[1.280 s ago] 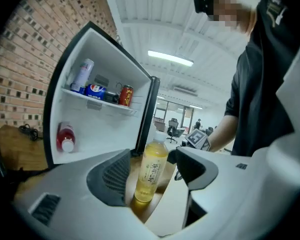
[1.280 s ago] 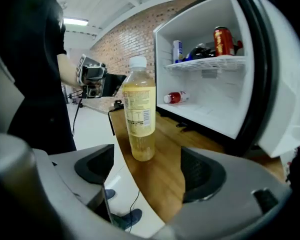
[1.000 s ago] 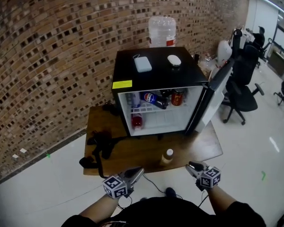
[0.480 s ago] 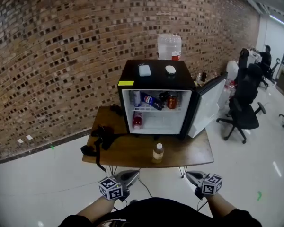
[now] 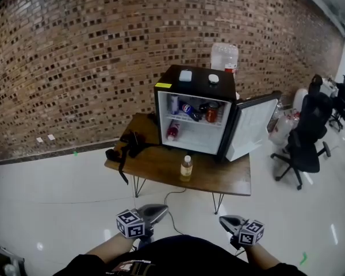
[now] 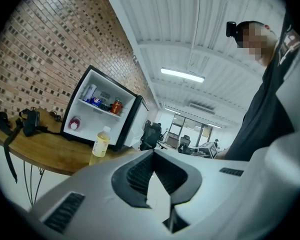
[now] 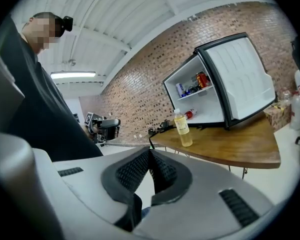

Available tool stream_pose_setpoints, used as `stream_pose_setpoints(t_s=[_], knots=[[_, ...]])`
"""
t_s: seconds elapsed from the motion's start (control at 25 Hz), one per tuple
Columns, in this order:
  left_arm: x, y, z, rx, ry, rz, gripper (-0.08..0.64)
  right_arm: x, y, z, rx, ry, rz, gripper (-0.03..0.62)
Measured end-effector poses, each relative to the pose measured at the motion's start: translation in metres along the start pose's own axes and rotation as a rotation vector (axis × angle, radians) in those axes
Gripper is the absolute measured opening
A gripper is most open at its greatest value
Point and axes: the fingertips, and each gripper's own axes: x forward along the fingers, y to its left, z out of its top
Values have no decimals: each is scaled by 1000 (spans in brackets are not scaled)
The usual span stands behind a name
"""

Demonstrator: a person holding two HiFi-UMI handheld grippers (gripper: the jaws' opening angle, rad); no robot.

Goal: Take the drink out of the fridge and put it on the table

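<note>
Desk: Claws first. What do you have?

Operator: I have the left claw with its jaws pressed together and nothing between them. The right claw is the same, tips meeting on empty air. I hold both low, close against my body, side by side but well apart.

Desk: And the drink?

Operator: The drink is out of the fridge. It's a clear bottle of yellow liquid with a white cap, standing upright on the table, well ahead of both claws and roughly between them. Neither claw touches it. It stands toward the near edge of the table.

Desk: What lies beyond it?

Operator: Just behind the drink is the fridge, a black box on the far side of the table. Its door is swung wide toward the right claw's side. On the upper shelf I see a blue can lying tilted and a red can upright. A reddish bottle is on the shelf below.

Desk: Anything else on the table?

Operator: A black strap bundle lies over on the left claw's side, apart from the drink. Behind the fridge stands a water jug. Behind that is the brick wall. Far off on the right claw's side there's an office chair.
</note>
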Motion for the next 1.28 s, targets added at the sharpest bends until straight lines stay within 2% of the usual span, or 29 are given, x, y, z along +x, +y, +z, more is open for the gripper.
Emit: stream_pose_setpoints(t_s=[0.12, 0.24, 0.48, 0.64, 0.84, 0.96, 1.12, 1.28], knots=[[-15, 3, 5, 12, -9, 7, 3, 2, 7, -11, 4, 11, -35, 0], [-33, 12, 13, 23, -19, -16, 3, 17, 15, -15, 6, 7, -77, 0], [-84, 49, 24, 58, 15, -93, 3, 76, 36, -15, 130, -83, -181, 0], [-116, 76, 29, 60, 34, -117, 3, 107, 52, -14, 168, -113, -228, 0], [-123, 78, 31, 57, 10, -101, 3, 111, 68, 1, 129, -113, -210, 0], [-107, 57, 22, 47, -34, -77, 3, 90, 65, 6, 99, -101, -170, 0], [-86, 24, 10, 49, -42, -61, 3, 62, 62, 4, 66, -62, -128, 0], [-81, 11, 5, 38, -49, -47, 3, 44, 57, 1, 16, -17, -127, 0]])
